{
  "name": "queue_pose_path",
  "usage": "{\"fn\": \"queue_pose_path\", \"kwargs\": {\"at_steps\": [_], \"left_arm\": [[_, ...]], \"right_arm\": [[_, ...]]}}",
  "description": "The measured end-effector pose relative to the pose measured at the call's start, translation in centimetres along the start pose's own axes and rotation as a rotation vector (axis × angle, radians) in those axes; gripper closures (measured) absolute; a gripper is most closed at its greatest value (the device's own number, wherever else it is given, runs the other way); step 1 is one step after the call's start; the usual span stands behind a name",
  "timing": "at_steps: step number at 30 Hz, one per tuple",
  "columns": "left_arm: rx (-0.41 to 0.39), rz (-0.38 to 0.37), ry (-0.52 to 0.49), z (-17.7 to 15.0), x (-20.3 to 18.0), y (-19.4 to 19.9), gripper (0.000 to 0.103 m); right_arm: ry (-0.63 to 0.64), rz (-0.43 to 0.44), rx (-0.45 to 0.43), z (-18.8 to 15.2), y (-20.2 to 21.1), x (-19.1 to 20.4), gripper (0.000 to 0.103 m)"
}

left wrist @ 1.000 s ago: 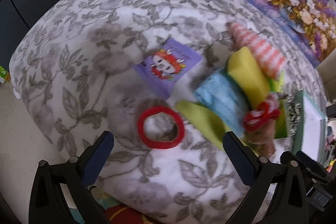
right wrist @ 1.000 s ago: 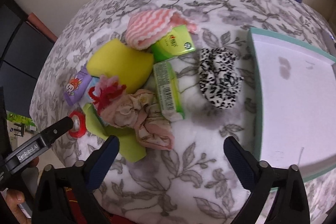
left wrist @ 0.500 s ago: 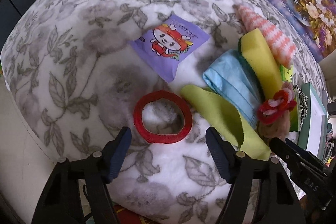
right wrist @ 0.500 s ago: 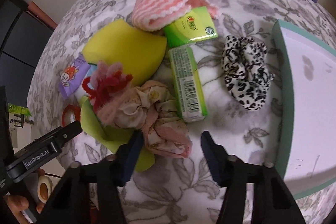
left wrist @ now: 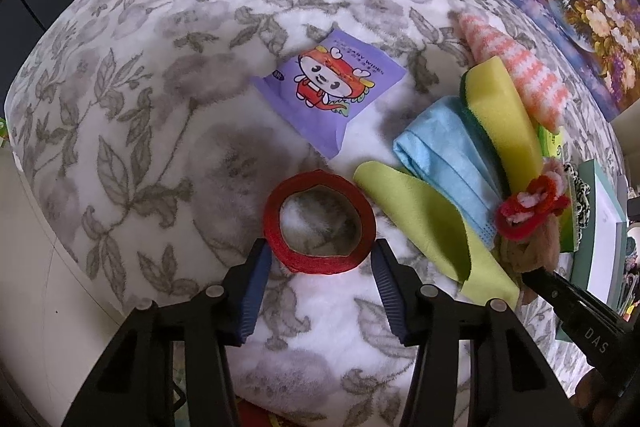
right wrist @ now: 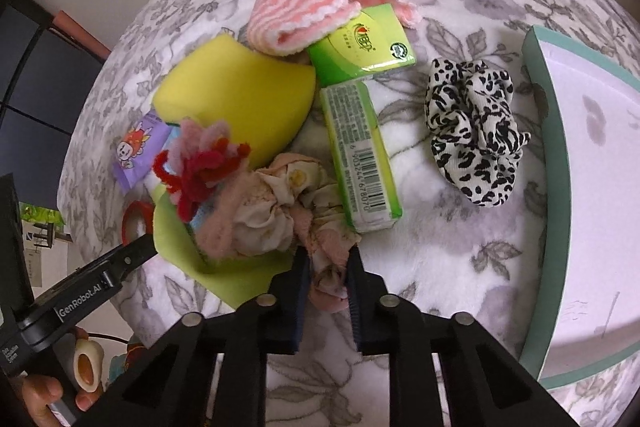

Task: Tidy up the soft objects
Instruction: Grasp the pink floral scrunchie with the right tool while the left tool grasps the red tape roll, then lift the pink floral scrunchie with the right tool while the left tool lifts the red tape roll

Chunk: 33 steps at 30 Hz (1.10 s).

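Left gripper (left wrist: pixel 320 259) closing around the red ring (left wrist: pixel 319 222) on the blanket (left wrist: pixel 160 107) (pads not yet pressing). Right gripper (right wrist: pixel 328 267) closing, pinching the pink scrunchie (right wrist: pixel 280 211) beside the green cloth (right wrist: pixel 224 267).

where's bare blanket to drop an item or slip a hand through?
Free: the blanket left of the purple wipes pack; the strip between the leopard scrunchie and the teal box. Crowded: yellow sponge, tissue packs, cloths.
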<state>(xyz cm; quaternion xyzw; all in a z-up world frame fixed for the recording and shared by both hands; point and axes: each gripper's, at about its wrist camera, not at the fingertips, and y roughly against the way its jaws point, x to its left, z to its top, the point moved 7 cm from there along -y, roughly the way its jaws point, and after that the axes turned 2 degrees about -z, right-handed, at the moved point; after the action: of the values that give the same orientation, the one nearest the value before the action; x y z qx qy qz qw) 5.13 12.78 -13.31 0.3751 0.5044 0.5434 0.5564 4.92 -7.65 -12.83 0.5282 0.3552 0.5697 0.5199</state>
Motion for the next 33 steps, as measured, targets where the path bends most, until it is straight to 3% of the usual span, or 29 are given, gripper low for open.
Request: {"fn": "queue_pose_path", "kwargs": {"at_steps": [8, 21, 23, 24, 25, 28, 33], "left_arm": [[-0.045, -0.026, 0.004, 0.2, -1.1, 2.9, 0.051], [-0.132, -0.048, -0.101, 1.8, -6.7, 8.0, 0.055], [-0.146, -0.047, -0.122, 2.1, -7.7, 8.9, 0.063], [-0.153, -0.046, -0.128, 2.2, -8.1, 9.5, 0.083], [-0.159, -0.050, -0.131, 2.5, -8.5, 9.9, 0.086], [-0.171, -0.082, -0.131, 3.1, -9.6, 11.3, 0.086], [-0.201, -0.067, -0.164, 3.5, -10.7, 12.1, 0.086]], "right_arm": [[0.012, 0.021, -0.052, 0.2, 2.6, -0.2, 0.090], [-0.037, 0.088, -0.185, 1.4, 8.2, -1.1, 0.091], [-0.042, 0.091, -0.200, 1.4, 9.0, -1.5, 0.091], [-0.045, 0.090, -0.209, 1.5, 9.4, -1.7, 0.091], [-0.046, 0.089, -0.217, 1.5, 9.8, -1.9, 0.091], [-0.058, 0.106, -0.245, 1.7, 10.9, -2.4, 0.091], [-0.067, 0.104, -0.269, 1.9, 11.8, -3.1, 0.091]]}}
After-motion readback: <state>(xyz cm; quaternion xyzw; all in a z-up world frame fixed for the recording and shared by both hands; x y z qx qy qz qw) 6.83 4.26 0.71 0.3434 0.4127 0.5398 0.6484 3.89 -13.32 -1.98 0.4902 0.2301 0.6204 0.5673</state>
